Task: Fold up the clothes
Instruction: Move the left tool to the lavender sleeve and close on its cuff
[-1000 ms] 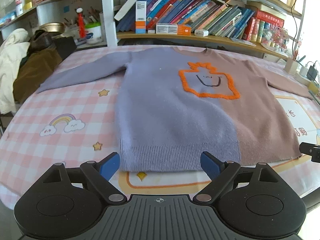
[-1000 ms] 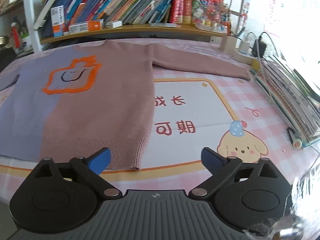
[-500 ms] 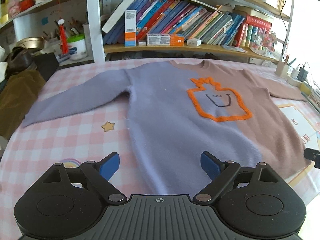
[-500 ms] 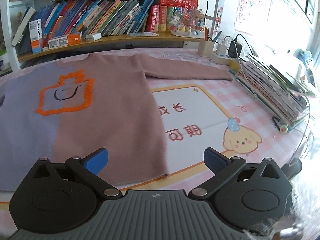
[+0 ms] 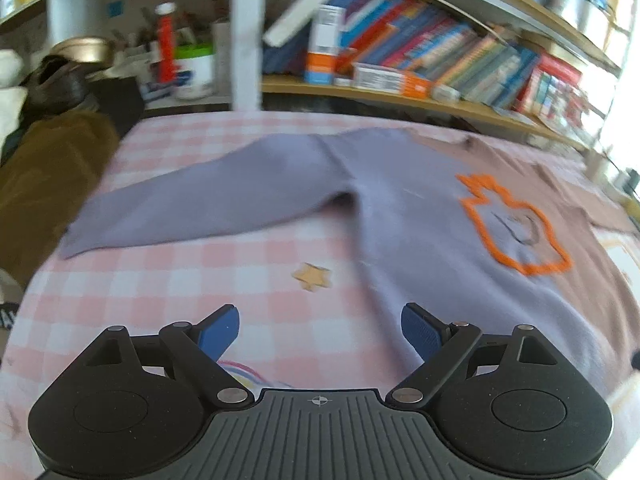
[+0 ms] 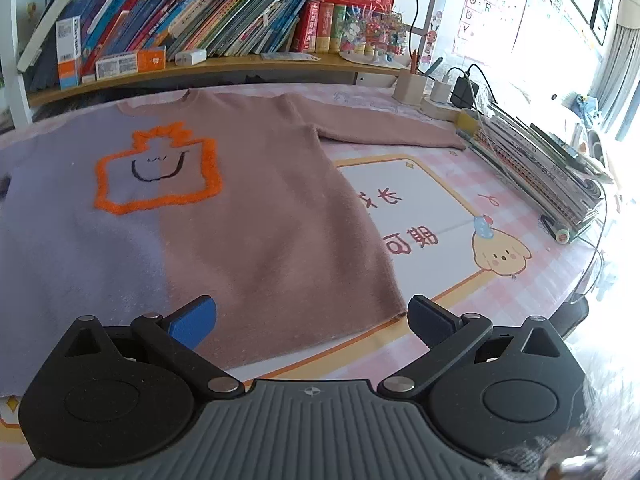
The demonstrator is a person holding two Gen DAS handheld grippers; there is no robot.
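Note:
A sweater (image 5: 408,216), half lilac and half dusty pink with an orange outlined face, lies flat and front up on the table. Its lilac sleeve (image 5: 192,208) stretches left in the left wrist view. Its pink sleeve (image 6: 384,128) stretches right in the right wrist view. My left gripper (image 5: 320,330) is open and empty, above the tablecloth beside the lilac side edge. My right gripper (image 6: 312,320) is open and empty, over the pink hem corner (image 6: 384,304) of the sweater (image 6: 260,208).
A pink checked tablecloth (image 5: 200,280) covers the table. A bookshelf (image 6: 200,56) runs along the far edge. Brown and white clothes (image 5: 44,168) are piled at the left. A stack of books (image 6: 536,160), chargers and a pen holder (image 6: 412,88) stand at the right.
Both grippers have moved forward over the table. The left one has also swung left toward the lilac sleeve; the right one now hangs over the pink hem. Both stay open.

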